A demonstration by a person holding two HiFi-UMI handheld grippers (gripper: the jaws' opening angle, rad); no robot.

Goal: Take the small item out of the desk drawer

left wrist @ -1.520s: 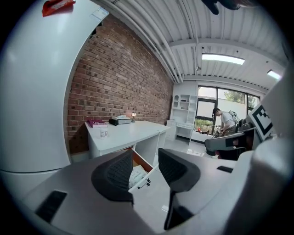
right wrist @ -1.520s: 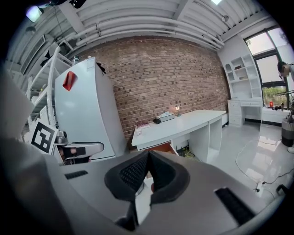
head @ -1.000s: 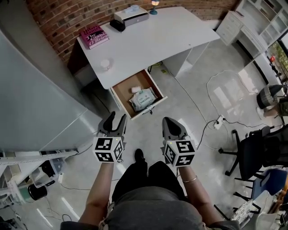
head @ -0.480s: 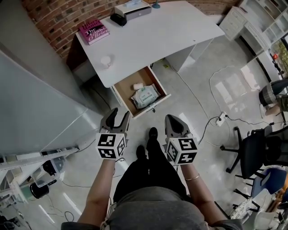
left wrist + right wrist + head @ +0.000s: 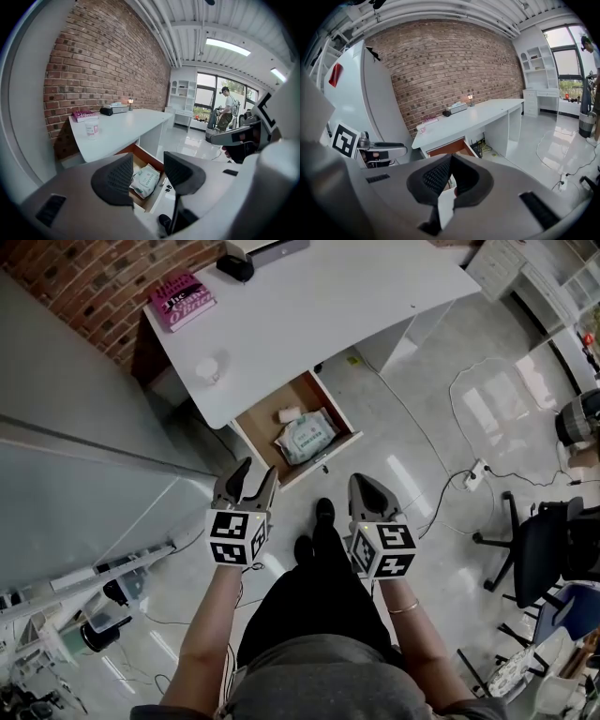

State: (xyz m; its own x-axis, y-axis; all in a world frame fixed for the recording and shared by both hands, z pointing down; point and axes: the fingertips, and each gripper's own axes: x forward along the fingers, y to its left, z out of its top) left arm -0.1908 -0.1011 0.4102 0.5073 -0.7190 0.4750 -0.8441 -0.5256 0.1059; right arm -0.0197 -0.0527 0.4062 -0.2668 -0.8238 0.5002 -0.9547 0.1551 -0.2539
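The wooden desk drawer [image 5: 298,429] stands pulled open under the white desk [image 5: 309,315]. Inside lie a small white item [image 5: 289,414] at the back and a pale green wipes packet [image 5: 310,437] in front of it. My left gripper [image 5: 258,471] hovers open just short of the drawer's front left corner, with nothing between its fingers. In the left gripper view the wipes packet [image 5: 144,180] shows between the open jaws of the left gripper [image 5: 147,171]. My right gripper [image 5: 362,478] hangs shut and empty to the right of the drawer. In the right gripper view the right gripper [image 5: 450,164] points at the drawer [image 5: 449,147].
On the desk sit a pink book [image 5: 181,298], a small white cup [image 5: 209,369] and a black object [image 5: 234,266]. A glass partition [image 5: 84,474] runs along the left. A power strip [image 5: 476,472] with cables lies on the floor at right, near a black office chair [image 5: 548,549].
The person has stepped toward the desk, one foot now forward under the drawer front. Both grippers came nearer to the drawer. The left jaws stand slightly wider.
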